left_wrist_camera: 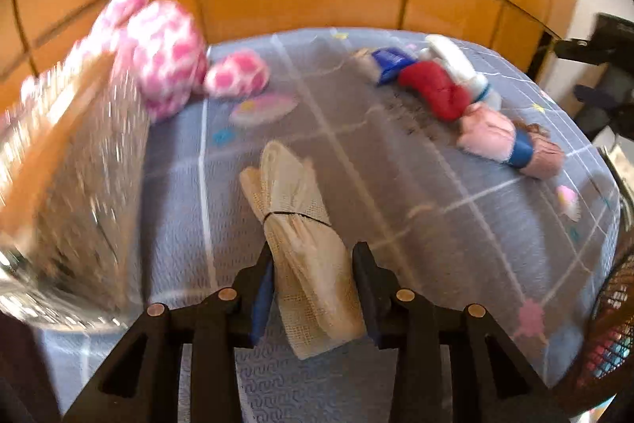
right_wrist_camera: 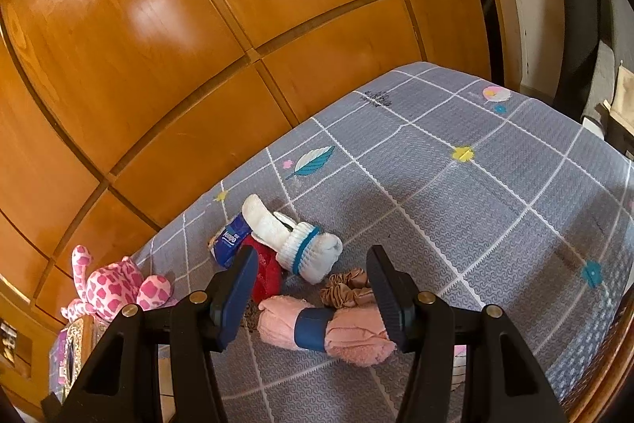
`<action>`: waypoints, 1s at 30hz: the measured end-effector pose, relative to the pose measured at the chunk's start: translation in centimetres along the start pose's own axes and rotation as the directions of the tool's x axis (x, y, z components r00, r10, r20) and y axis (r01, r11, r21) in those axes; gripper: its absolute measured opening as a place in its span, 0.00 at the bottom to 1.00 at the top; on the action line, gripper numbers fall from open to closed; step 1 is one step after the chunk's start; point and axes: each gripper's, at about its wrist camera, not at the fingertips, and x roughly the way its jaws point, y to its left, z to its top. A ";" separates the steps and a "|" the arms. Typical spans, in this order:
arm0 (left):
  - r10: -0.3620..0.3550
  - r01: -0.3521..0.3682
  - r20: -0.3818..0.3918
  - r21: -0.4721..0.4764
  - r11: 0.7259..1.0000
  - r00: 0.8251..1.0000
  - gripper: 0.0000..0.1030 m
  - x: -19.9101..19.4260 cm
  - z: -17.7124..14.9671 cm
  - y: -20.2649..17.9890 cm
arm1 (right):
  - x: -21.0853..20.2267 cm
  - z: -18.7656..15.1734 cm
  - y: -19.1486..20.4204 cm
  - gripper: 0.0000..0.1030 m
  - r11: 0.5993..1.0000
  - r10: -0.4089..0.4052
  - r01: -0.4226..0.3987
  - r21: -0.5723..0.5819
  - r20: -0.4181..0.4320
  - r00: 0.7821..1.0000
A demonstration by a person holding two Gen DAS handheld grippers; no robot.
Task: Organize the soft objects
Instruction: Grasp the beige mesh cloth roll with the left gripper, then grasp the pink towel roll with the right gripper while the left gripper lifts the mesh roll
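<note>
My left gripper (left_wrist_camera: pixel 313 264) is shut on a beige mesh cloth bundle (left_wrist_camera: pixel 301 224) tied with a black band, held above the grey checked mat (left_wrist_camera: pixel 396 185). A pile of soft things lies at the right: a pink rolled towel with a blue band (left_wrist_camera: pixel 503 141), a red sock (left_wrist_camera: pixel 436 90), a white sock (left_wrist_camera: pixel 455 62) and a blue tissue pack (left_wrist_camera: pixel 390 62). My right gripper (right_wrist_camera: pixel 313 288) is open just above the pink towel (right_wrist_camera: pixel 325 332), with the white sock (right_wrist_camera: pixel 301 244), red sock (right_wrist_camera: pixel 269 272), brown scrunchie (right_wrist_camera: pixel 344 290) and tissue pack (right_wrist_camera: pixel 232 238) beyond it.
A pink spotted plush toy (left_wrist_camera: pixel 162 58) sits at the back left beside a blurred clear container (left_wrist_camera: pixel 71 185); it also shows in the right wrist view (right_wrist_camera: pixel 115 284). Wooden wardrobe doors (right_wrist_camera: pixel 237 26) stand behind the mat. A basket edge (left_wrist_camera: pixel 614 324) lies at the right.
</note>
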 end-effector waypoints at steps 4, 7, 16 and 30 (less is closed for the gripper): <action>0.034 -0.038 0.048 0.074 0.996 0.998 0.40 0.1 -0.8 -0.9 | 0.0 0.0 0.3 0.56 1.000 -0.007 0.007 -0.017 0.001 1.000; 0.044 -0.049 0.060 0.084 0.995 0.997 0.41 0.2 -1.1 -1.1 | 0.1 0.0 0.5 0.56 1.000 -0.007 0.007 -0.030 -0.002 1.000; 0.041 -0.048 0.081 0.095 0.994 0.996 0.41 0.3 -1.5 -1.2 | 0.5 -0.3 1.3 0.56 0.998 -0.007 0.005 -0.070 -0.029 1.000; 0.022 -0.030 0.093 0.083 0.996 0.995 0.41 0.1 -1.6 -1.3 | 4.0 -1.1 3.9 0.56 0.956 -0.019 -0.076 -0.283 -0.320 0.947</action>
